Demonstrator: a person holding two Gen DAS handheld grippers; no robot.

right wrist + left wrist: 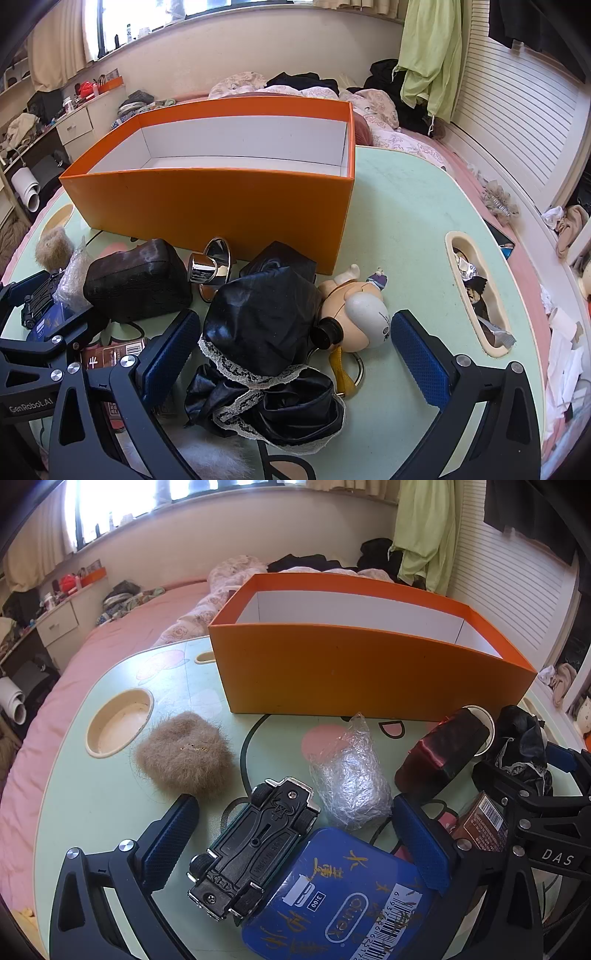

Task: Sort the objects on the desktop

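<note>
Both hand-held grippers spread wide over the cluttered pale green tabletop (406, 206), neither holding anything.

The left hand-held gripper (295, 834) stands wide open around an upturned black toy car (251, 849), which lies partly on a blue printed tin (340, 897). The right hand-held gripper (295, 350) stands wide open around a crumpled black lace-trimmed cloth (266, 354) and a bald doll keyring (360, 314). The open orange cardboard box (221, 206) sits behind the objects, its white interior showing nothing inside. Only the left view shows the tan fur puff (184, 755) fully and the clear plastic-wrapped bundle (347, 775) beside the car; only the right view shows the doll.
</note>
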